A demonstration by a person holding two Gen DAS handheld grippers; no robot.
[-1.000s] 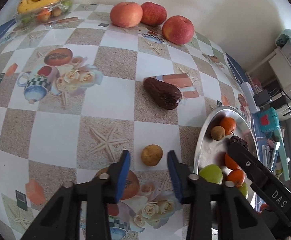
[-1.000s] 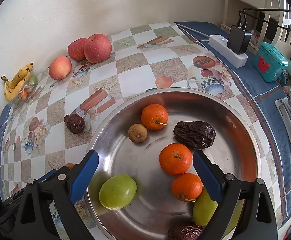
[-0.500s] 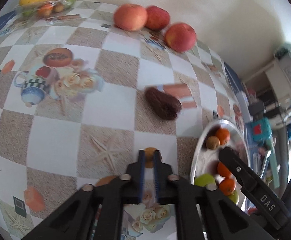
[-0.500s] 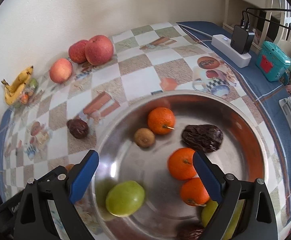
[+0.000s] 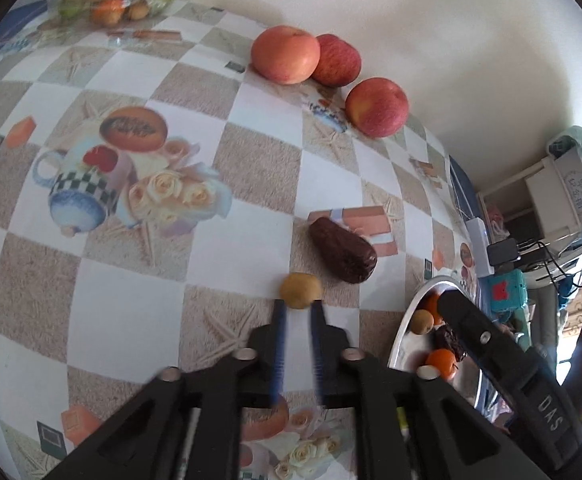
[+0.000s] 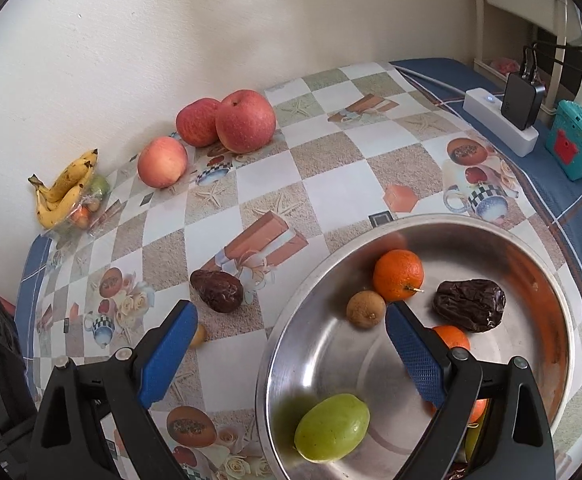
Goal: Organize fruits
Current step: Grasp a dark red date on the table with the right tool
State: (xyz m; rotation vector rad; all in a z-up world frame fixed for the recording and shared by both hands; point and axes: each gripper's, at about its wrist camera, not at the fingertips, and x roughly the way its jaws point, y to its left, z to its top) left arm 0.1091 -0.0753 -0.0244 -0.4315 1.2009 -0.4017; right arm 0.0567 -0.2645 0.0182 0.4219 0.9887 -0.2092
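Observation:
My left gripper [image 5: 298,306] is shut on a small yellow-brown fruit [image 5: 301,295], pinched at the fingertips just over the patterned tablecloth. A dark wrinkled date [image 5: 343,254] lies right beyond it. In the right wrist view the same date [image 6: 217,290] lies left of the steel plate [image 6: 471,220]. The plate holds oranges [image 6: 398,274], a small brown fruit [image 6: 365,308], a date [image 6: 469,304] and a green fruit [image 6: 332,426]. My right gripper [image 6: 289,312] hangs open over the plate's left rim, holding nothing.
Three apples [image 6: 245,120] sit along the wall. Bananas [image 6: 65,188] rest on a clear dish of small fruit in the far corner. A power strip with charger [image 6: 499,120] and a teal box [image 6: 575,144] stand on the blue cloth to the right.
My left gripper went from open around the small fruit to shut on it, and now holds it nearer the date. The right gripper drifted left, staying open.

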